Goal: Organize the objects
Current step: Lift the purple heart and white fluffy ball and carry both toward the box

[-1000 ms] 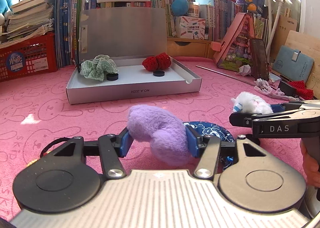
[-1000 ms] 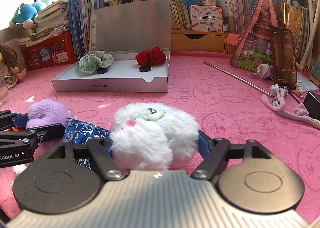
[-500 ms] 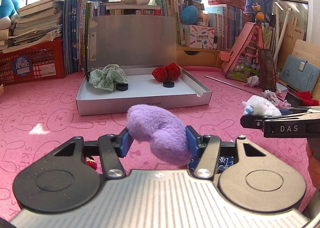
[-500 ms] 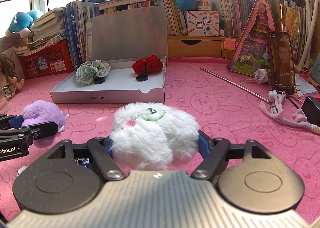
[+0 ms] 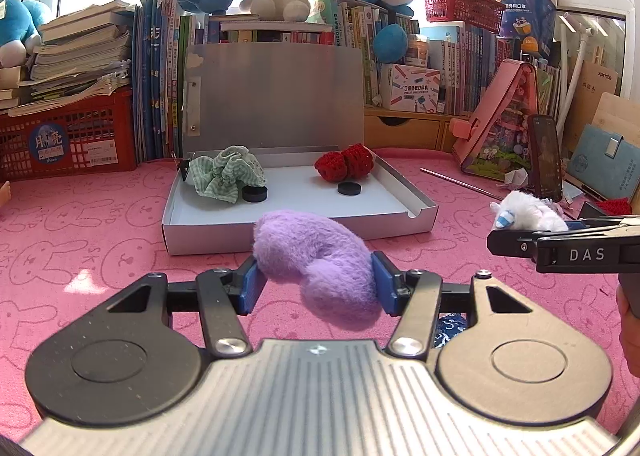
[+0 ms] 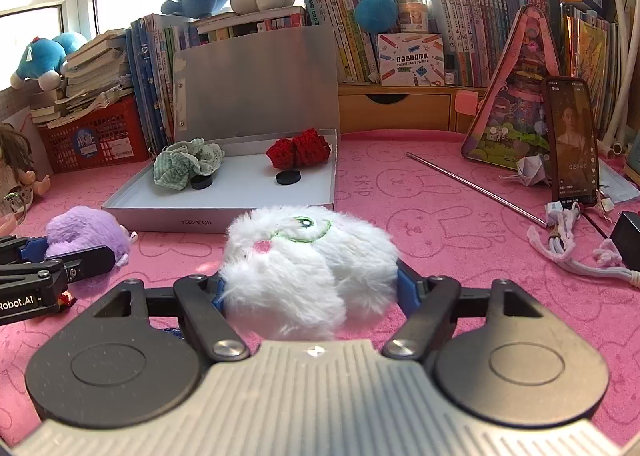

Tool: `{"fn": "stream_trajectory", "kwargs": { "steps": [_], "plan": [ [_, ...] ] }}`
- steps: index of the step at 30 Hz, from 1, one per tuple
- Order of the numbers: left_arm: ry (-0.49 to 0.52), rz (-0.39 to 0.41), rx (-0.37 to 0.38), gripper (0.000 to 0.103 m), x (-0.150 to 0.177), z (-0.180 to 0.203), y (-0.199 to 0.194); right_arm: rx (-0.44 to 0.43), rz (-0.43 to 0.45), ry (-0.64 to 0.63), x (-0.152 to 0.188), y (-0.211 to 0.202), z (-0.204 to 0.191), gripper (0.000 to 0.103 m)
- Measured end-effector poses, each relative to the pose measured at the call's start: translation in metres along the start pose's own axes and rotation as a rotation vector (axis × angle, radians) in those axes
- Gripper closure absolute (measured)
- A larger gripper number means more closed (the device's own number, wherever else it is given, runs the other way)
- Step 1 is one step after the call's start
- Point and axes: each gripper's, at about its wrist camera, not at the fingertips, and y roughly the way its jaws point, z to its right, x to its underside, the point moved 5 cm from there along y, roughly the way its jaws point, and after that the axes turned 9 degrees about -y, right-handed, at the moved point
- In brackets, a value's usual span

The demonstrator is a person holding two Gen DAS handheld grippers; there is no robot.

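My left gripper (image 5: 314, 282) is shut on a purple plush scrunchie (image 5: 316, 256) and holds it above the pink cloth, just short of the open silver box (image 5: 296, 232). My right gripper (image 6: 308, 288) is shut on a white fluffy scrunchie (image 6: 304, 264). The box holds a green checked scrunchie (image 5: 224, 177), a red knitted scrunchie (image 5: 346, 165) and two black discs (image 5: 349, 188). The right gripper shows at the right of the left wrist view (image 5: 560, 248). The left gripper shows at the left of the right wrist view (image 6: 48, 272). A blue patterned scrunchie (image 5: 450, 330) lies under my left gripper.
Books, plush toys and a red basket (image 5: 68, 135) line the back. A phone (image 6: 572, 139), a pink triangular case (image 6: 516, 111), a metal rod (image 6: 476, 187) and a tangled cord (image 6: 568, 244) lie to the right on the pink cloth.
Both grippers have risen and moved forward toward the silver box, each still holding its scrunchie. The blue patterned scrunchie has slid back under my left gripper.
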Motion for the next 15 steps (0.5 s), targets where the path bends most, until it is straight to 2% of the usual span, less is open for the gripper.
{"fn": "stream_trajectory", "kwargs": {
  "steps": [15],
  "plan": [
    [-0.028, 0.017, -0.015, 0.041, -0.027, -0.011, 0.019, -0.010, 0.010, 0.016, -0.028, 0.019, 0.007, 0.027]
  ]
}}
